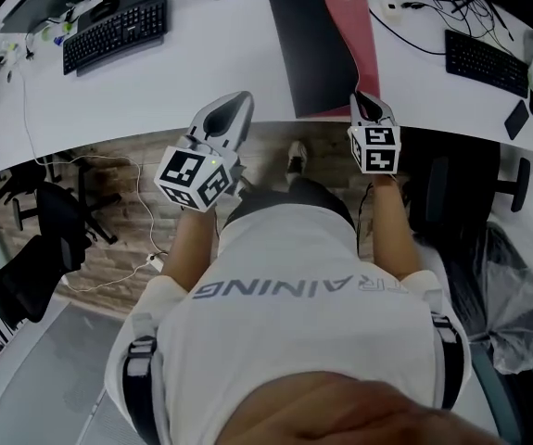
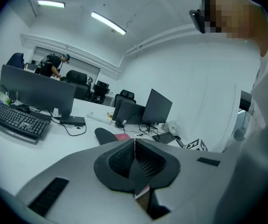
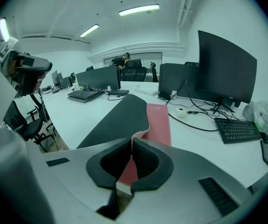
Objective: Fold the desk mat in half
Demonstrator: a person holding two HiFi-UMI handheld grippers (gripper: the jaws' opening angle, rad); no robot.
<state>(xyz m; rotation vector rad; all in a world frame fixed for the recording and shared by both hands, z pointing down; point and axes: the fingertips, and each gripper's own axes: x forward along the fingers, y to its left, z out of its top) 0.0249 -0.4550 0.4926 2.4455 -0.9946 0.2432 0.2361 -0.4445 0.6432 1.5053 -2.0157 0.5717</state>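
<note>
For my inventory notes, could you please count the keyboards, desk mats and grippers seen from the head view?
keyboards: 2
desk mat: 1
grippers, left gripper and right gripper: 2
total: 5

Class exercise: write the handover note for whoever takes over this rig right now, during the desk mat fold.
Left gripper: fingers shut, empty, by the near edge of the desk, off the mat.
Right gripper: fingers shut, apparently pinching the near corner of the black flap.
Desk mat: black flap lies over the red face; a red strip shows uncovered.
Done: fold begun. Left: line the edges up, release.
</note>
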